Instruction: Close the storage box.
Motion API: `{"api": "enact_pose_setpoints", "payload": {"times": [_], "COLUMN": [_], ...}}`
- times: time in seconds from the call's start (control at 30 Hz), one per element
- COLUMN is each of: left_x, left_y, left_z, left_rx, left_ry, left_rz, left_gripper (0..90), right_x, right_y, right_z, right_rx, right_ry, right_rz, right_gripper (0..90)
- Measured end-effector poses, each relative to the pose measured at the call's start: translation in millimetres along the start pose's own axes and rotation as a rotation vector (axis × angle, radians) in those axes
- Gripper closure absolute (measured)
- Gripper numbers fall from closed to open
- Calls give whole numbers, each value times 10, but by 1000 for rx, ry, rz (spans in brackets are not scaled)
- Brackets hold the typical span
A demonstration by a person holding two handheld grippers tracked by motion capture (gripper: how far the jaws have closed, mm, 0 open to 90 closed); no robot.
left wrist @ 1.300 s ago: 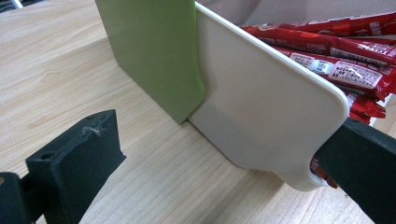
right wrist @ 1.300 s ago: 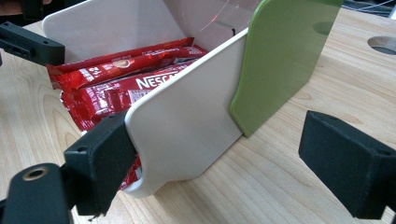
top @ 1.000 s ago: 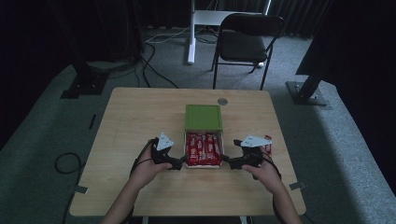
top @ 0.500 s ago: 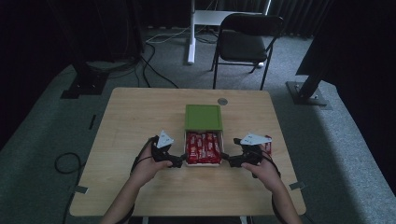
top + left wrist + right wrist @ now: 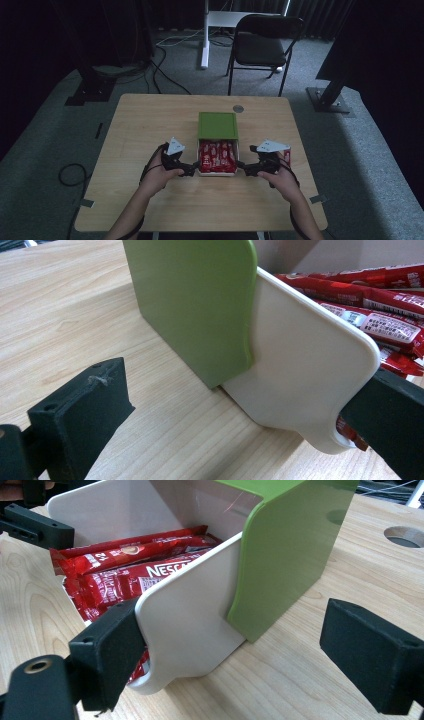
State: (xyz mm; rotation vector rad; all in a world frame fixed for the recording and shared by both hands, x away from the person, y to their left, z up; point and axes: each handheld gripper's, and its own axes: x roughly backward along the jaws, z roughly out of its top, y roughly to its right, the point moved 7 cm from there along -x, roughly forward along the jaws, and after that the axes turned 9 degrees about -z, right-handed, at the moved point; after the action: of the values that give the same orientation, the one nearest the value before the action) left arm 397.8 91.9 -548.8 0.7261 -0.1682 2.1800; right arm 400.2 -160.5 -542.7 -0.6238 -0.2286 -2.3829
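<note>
A green sleeve box [image 5: 217,125] lies at the table's middle with a white drawer [image 5: 216,173] slid out toward me, full of red Nescafe sachets [image 5: 217,155]. My left gripper [image 5: 192,169] is open at the drawer's left side; in the left gripper view the white wall [image 5: 300,375] stands between its jaws, one jaw in over the sachets [image 5: 380,325]. My right gripper [image 5: 242,169] is open at the right side. In the right gripper view one jaw sits inside the white wall [image 5: 190,615] by the sachets [image 5: 130,575], the other outside, off the green sleeve [image 5: 285,555].
A red item [image 5: 287,151] lies partly under the right gripper's grey plate. A round cable hole [image 5: 238,108] sits in the table behind the box, and a black chair [image 5: 262,45] stands beyond the far edge. Bare wood [image 5: 150,125] lies to the left.
</note>
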Motion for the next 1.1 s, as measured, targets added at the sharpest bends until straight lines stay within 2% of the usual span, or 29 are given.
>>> {"api": "enact_pose_setpoints", "payload": {"times": [0.5, 0.63, 1.1], "left_x": [-42, -59, -98], "left_y": [-45, -66, -138], "left_z": [37, 46, 92], "left_rx": [5, 14, 11], "left_ry": [-2, 3, 3], "left_rz": [1, 1, 15], "left_gripper": [13, 13, 13], "right_x": [-54, -85, -147], "right_y": [68, 104, 150], "right_z": [27, 32, 81], "right_rx": [-19, -40, -38], "right_ry": [-1, 5, 2], "right_rz": [-6, -6, -23], "right_gripper": [113, 113, 113]}}
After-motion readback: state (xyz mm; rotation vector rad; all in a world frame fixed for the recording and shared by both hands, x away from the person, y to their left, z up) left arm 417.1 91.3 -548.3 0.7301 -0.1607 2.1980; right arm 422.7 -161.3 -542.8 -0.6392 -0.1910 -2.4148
